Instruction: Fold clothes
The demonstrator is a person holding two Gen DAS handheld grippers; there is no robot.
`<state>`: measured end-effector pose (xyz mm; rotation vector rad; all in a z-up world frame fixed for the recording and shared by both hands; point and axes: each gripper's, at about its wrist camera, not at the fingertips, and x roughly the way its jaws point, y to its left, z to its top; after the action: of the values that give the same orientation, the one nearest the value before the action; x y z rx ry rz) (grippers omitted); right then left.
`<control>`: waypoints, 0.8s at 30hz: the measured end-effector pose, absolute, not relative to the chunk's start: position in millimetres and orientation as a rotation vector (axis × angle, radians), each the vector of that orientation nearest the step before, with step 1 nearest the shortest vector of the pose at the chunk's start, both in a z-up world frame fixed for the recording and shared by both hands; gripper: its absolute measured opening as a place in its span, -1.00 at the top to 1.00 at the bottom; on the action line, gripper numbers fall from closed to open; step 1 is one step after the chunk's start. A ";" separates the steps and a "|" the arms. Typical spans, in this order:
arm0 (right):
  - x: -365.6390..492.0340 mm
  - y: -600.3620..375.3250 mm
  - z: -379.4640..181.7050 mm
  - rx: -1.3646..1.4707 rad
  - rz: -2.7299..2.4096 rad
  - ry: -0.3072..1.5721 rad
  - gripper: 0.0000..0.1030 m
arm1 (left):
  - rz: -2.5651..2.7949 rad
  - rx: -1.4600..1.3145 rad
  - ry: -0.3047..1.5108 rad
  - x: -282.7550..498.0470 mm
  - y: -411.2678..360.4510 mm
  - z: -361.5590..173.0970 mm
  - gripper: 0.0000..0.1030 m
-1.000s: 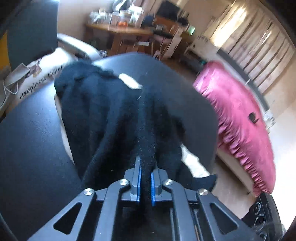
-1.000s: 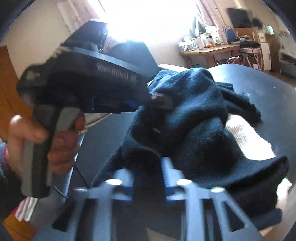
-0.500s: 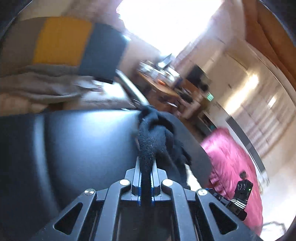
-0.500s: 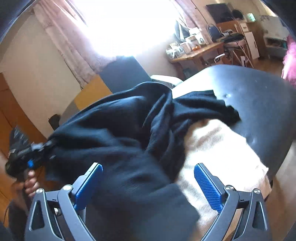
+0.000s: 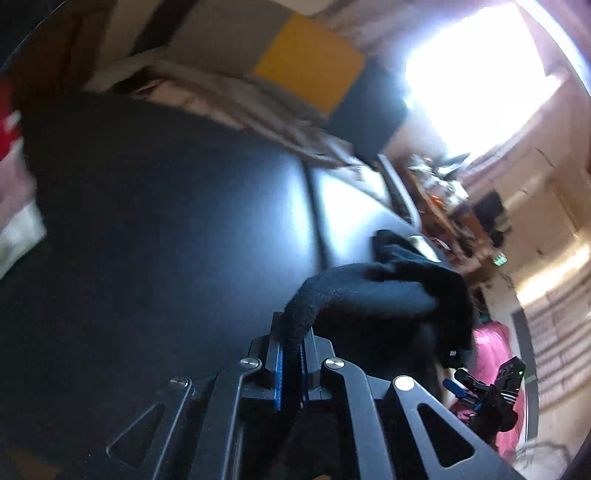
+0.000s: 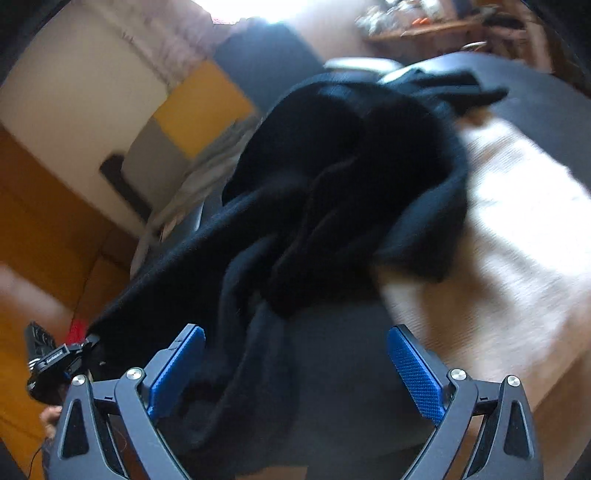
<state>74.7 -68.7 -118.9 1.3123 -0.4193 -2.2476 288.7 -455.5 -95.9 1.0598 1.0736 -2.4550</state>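
Observation:
A black knit garment (image 6: pixel 332 177) hangs stretched across the dark round table (image 6: pixel 546 107). My left gripper (image 5: pixel 291 354) is shut on one edge of the black garment (image 5: pixel 369 291), which trails off to the right of its fingers. My right gripper (image 6: pixel 295 373) is open, its blue pads (image 6: pixel 415 373) wide apart with loose folds of the cloth drooping between them, not pinched. A cream cloth (image 6: pixel 498 236) lies on the table under the black garment. The left gripper (image 6: pixel 55 365) shows small at the lower left of the right wrist view, holding the far end.
A sofa with yellow and dark cushions (image 5: pixel 306 62) stands behind the table (image 5: pixel 166 229). A pink ruffled cover (image 5: pixel 491 350) lies at the right. A cluttered wooden desk (image 6: pixel 424 26) is by the bright window. An orange wooden wall (image 6: pixel 33 229) is at the left.
My right gripper has let go of the garment and stands open. My left gripper has pulled its edge away to the left, stretching the cloth out across the table.

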 end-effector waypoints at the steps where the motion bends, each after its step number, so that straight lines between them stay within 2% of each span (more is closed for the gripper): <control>1: 77.1 -76.7 -123.3 1.333 -2.226 -0.399 -0.95 | -2.422 1.056 1.071 299.8 -461.2 -102.5 0.90; 5: 87.3 -107.7 -137.8 1.393 -2.154 -0.310 -0.95 | -2.373 1.012 1.046 321.0 -470.7 -112.7 0.86; 8: 97.5 -123.6 -123.0 1.283 -2.165 -0.232 -0.92 | -2.340 1.030 0.885 321.9 -470.8 -107.4 0.79; 10: 108.4 -136.6 -109.9 1.208 -2.178 -0.104 -0.74 | -2.337 1.049 0.793 325.6 -475.9 -100.5 0.79; 12: 119.9 -148.8 -101.8 1.151 -2.201 0.059 -0.47 | -2.343 1.027 0.753 330.8 -478.8 -87.6 0.78; 14: 128.9 -154.6 -99.9 1.139 -2.161 0.120 -0.40 | -2.412 1.006 0.740 328.6 -473.4 -79.4 0.70; 18: 140.2 -161.4 -110.7 1.180 -2.130 0.201 -0.40 | -2.530 1.071 0.716 304.6 -453.5 -82.1 0.69; 22: 151.1 -171.0 -124.9 1.226 -2.133 0.350 -0.40 | -2.560 1.286 0.527 248.9 -408.3 -116.3 0.69; 23: 152.5 -172.5 -132.5 1.242 -2.135 0.433 -0.43 | -2.536 1.327 0.532 239.7 -403.0 -125.9 0.69; 24: 151.6 -169.9 -137.9 1.244 -2.136 0.487 -0.59 | -2.514 1.363 0.537 231.7 -397.8 -135.1 0.69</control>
<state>151.6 -169.9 -137.9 1.2441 0.4865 -2.1357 231.7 -397.8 -135.1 1.3631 0.5371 -2.5136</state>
